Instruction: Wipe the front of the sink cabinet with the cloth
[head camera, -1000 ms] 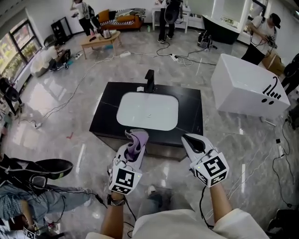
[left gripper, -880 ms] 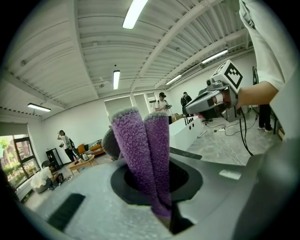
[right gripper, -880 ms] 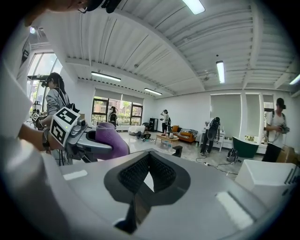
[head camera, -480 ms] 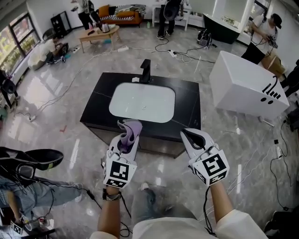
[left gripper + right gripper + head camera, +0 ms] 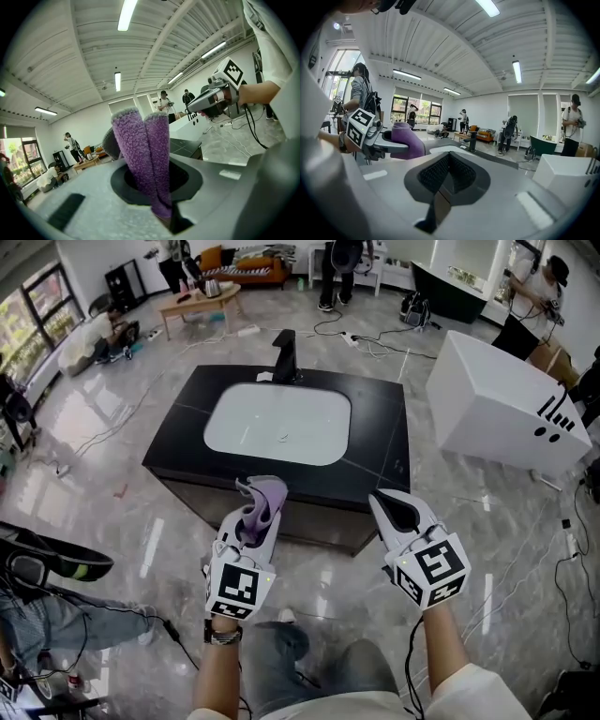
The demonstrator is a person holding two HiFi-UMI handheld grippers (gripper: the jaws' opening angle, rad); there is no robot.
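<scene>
Currently left gripper (image 5: 255, 521) jaws pinch the soft, light purple cloth (image 5: 140, 150) at its fold, near the sink cabinet front (image 5: 314, 526); right gripper (image 5: 394, 509) jaws pressed together, empty; a bunched mid-fold grip probably suits wiping.

Head view: high, facing steeply down on sink cabinet (image 5: 375, 456), left gripper (image 5: 261, 493) and right gripper (image 5: 386, 505) close beneath. Gripper views: right behind own jaws, tilted up toward ceiling (image 5: 93, 47). Each sees the other gripper; cloth (image 5: 269, 495) shows in all three.

sink cabinet (image 5: 375, 460) larger and closer in the head view, left edge swung outward, faucet (image 5: 284, 354) higher in frame
</scene>
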